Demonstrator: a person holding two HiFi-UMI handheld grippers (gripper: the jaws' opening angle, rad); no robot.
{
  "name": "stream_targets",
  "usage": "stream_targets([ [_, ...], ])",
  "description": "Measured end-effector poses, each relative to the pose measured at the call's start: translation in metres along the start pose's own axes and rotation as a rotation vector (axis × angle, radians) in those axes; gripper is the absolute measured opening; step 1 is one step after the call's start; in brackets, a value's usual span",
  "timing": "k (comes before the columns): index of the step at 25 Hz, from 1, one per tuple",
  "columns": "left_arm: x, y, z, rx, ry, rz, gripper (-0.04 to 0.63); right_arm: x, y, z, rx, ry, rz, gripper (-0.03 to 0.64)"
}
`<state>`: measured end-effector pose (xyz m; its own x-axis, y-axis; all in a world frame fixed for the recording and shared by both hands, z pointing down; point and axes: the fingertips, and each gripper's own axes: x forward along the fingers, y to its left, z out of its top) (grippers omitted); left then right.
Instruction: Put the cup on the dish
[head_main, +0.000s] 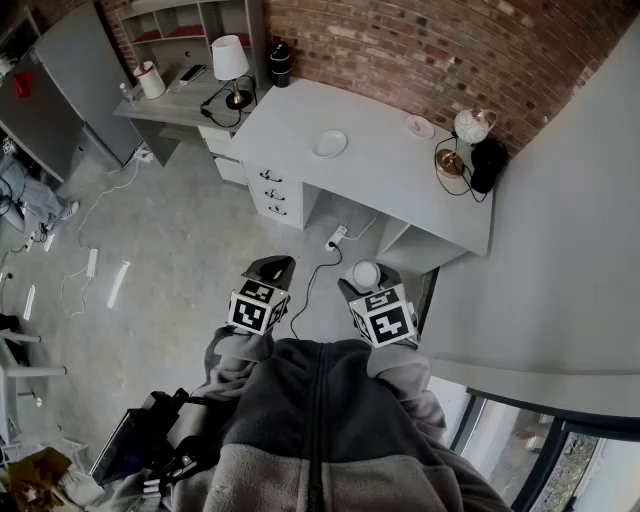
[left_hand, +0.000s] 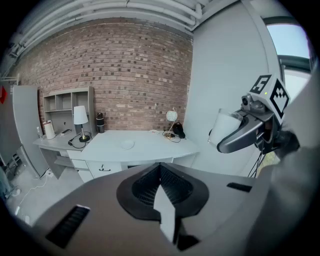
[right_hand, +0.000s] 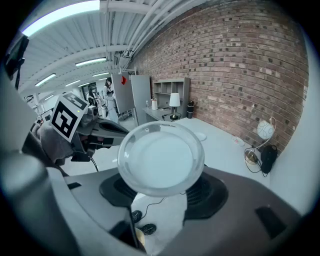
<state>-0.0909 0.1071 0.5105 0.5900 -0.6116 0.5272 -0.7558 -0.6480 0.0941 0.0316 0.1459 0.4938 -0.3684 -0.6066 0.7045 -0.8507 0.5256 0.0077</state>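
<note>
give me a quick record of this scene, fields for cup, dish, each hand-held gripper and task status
cup: clamped in the right hand-held gripper, over the floor, short of the desk
dish: white, bare, on the desk
left hand-held gripper: jaws together, nothing in them
also on desk: globe lamp at the back, by the brick wall
status: cup not yet on dish
</note>
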Motion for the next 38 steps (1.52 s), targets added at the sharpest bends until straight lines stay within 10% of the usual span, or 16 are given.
stream_targets([
  [38, 0.022, -0.061, -0.050, -0.056, 0.070, 0.087, 0.005, -0.019, -0.029, -0.088, -0.038, 0.040, 0.098, 0.253],
])
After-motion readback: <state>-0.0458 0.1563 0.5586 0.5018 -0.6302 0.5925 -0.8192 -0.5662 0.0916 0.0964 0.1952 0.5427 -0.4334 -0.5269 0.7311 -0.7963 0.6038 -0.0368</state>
